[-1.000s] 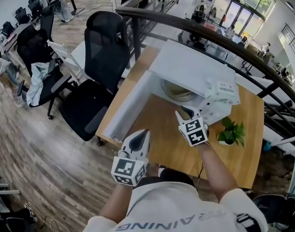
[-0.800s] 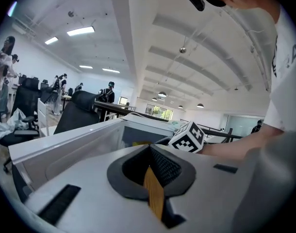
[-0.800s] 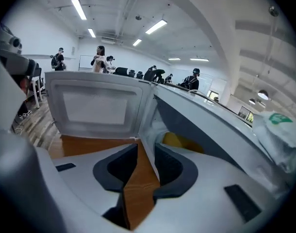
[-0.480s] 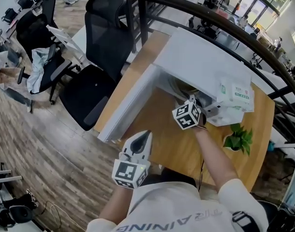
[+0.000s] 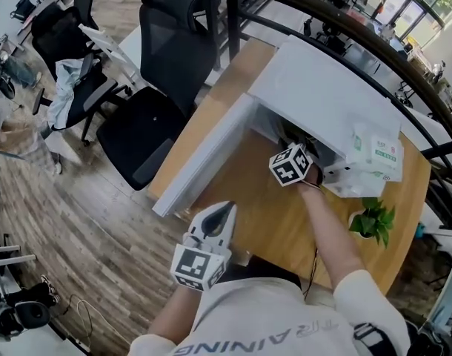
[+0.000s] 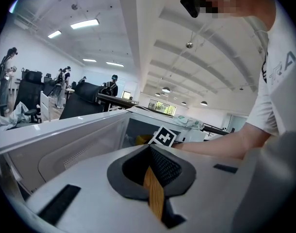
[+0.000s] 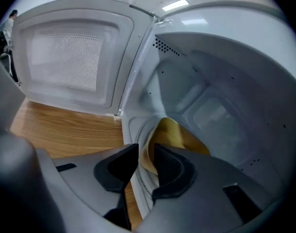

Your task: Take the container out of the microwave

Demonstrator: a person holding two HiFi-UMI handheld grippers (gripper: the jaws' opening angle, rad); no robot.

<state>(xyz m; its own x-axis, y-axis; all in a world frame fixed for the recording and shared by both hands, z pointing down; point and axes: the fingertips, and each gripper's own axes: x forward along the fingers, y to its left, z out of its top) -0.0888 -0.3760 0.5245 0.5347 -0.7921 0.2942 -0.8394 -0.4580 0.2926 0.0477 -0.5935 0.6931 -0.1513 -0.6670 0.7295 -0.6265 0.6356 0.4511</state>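
on the white shirt [image 5: 285, 331] at the lower edge of the head view, pale letters were printed – "aining" could be read, the letters before it being creased and unclear. in the left gripper view the same shirt [image 6: 284, 72] carried "tra" in large pale letters, cut off by the picture's edge. a white packet [image 5: 378, 150] lying on top of the microwave [image 5: 322, 87] bore green print – too small to be read. the marker cubes [image 5: 291, 165] [image 5: 198, 264] were covered with black-and-white square patterns only; no letters or numbers were found on them.
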